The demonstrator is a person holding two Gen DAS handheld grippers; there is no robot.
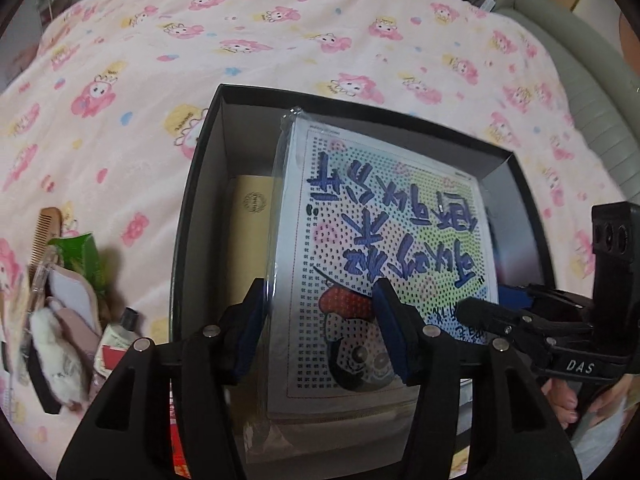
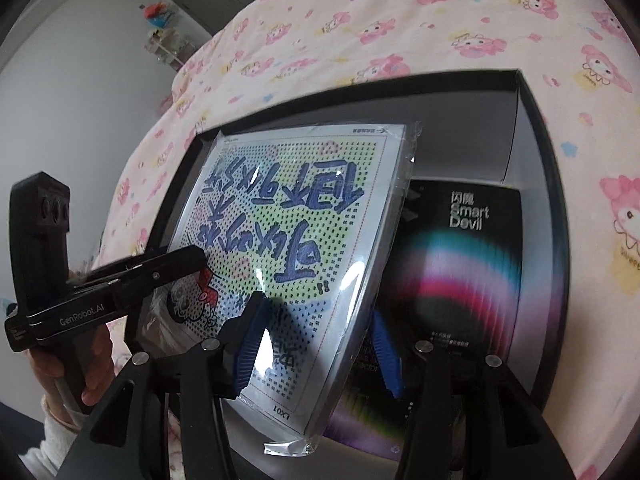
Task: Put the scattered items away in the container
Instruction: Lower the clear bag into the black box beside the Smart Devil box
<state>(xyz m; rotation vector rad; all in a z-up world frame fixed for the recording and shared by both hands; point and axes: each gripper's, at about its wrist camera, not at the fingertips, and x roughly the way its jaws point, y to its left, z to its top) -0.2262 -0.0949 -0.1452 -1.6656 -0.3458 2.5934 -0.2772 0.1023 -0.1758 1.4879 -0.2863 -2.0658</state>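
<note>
A flat packet (image 1: pixel 384 248), wrapped in clear film and printed with a dotted pattern, blue lettering and a cartoon face, is seen tilted inside the black box (image 1: pixel 192 216), which is set on a pink cartoon-print bedspread (image 1: pixel 200 40). The left gripper (image 1: pixel 326 336) is straddled over the packet's left edge — its blue pads (image 1: pixel 394 336) are spread, and whether they press on the film cannot be told. The right gripper (image 2: pixel 320 344) is placed likewise at the packet's right edge, with one pad on the printed face and the other behind it; its fingers are parted too, and contact cannot be judged. In the right wrist view a dark "Smart Devil" carton (image 2: pixel 460 264) is shown lying in the box under the packet's raised side. A tan booklet (image 1: pixel 252 232) is visible at the box's other side. Outside the box — on the bedspread — a wooden comb (image 1: pixel 42 236), a green packet (image 1: pixel 84 256), a small bottle (image 1: pixel 122 330) and a white plush item (image 1: pixel 52 348) are left scattered.
</note>
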